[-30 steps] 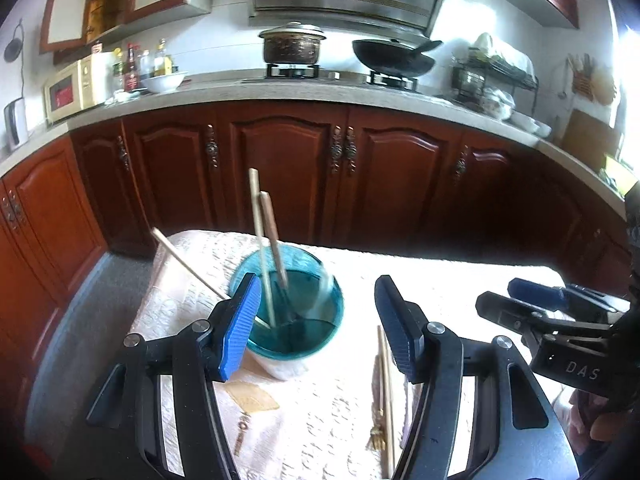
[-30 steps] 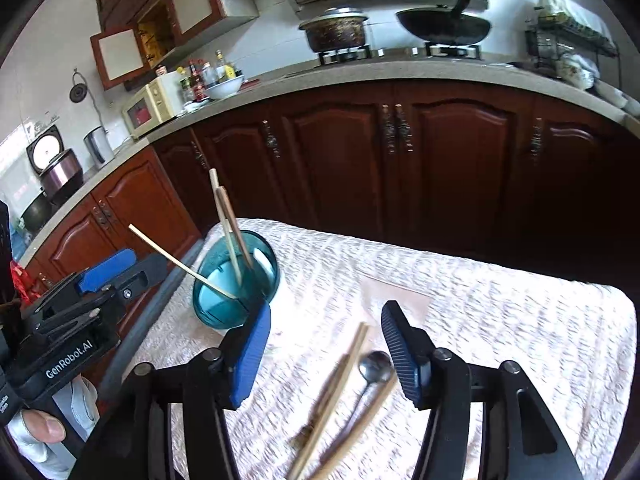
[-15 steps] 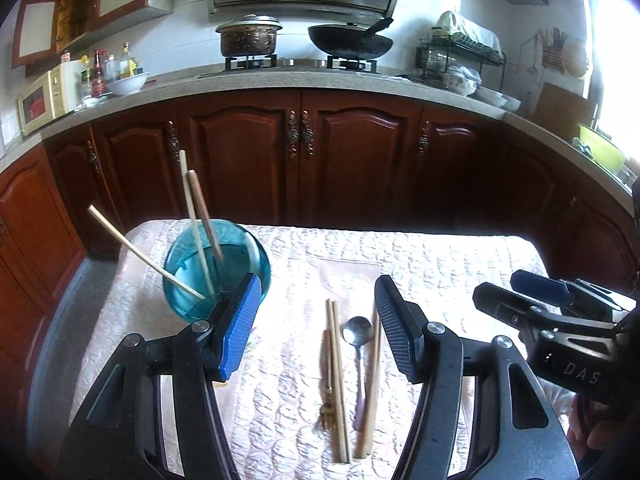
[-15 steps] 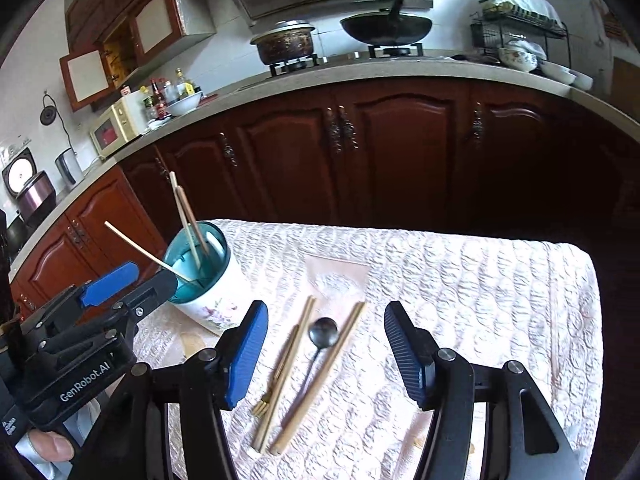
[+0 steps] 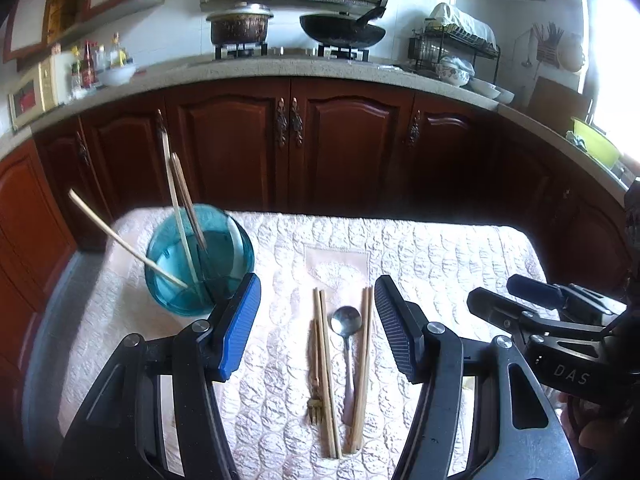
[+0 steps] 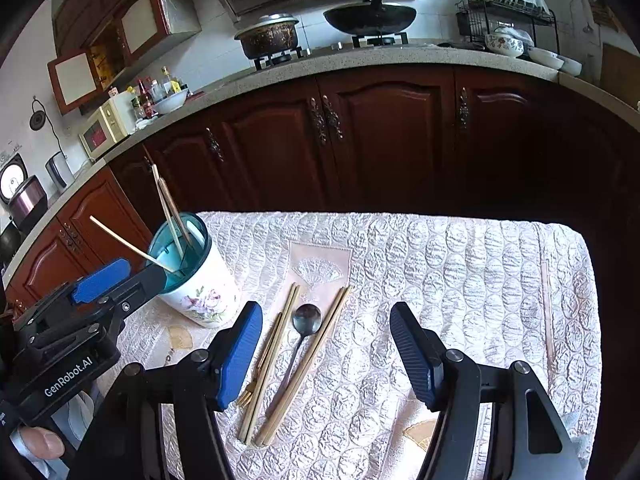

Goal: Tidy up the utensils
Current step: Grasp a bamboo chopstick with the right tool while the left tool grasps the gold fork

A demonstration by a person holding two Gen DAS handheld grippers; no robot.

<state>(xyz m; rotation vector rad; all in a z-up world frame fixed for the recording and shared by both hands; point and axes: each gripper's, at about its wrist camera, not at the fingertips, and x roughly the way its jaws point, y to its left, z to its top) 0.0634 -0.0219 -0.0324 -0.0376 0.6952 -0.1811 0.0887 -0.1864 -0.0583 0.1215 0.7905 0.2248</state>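
Observation:
A white floral utensil holder with a teal rim (image 6: 200, 280) stands at the table's left and holds three chopsticks (image 5: 178, 208). It also shows in the left wrist view (image 5: 200, 264). On the cloth lie two pairs of chopsticks (image 5: 326, 368) (image 5: 362, 364), a metal spoon (image 5: 347, 340) and a small gold fork (image 5: 315, 396). My left gripper (image 5: 316, 324) is open and empty above them. My right gripper (image 6: 326, 352) is open and empty, just right of the utensils (image 6: 304, 340).
The table wears a quilted pink cloth (image 6: 460, 280). A single chopstick (image 6: 546, 312) lies near its right edge. Dark wood cabinets (image 5: 320, 148) and a counter with a pot and wok stand behind the table.
Both grippers have pulled back and to the right, away from the holder. The loose utensils now lie between the left gripper's fingers. Both grippers stay open.

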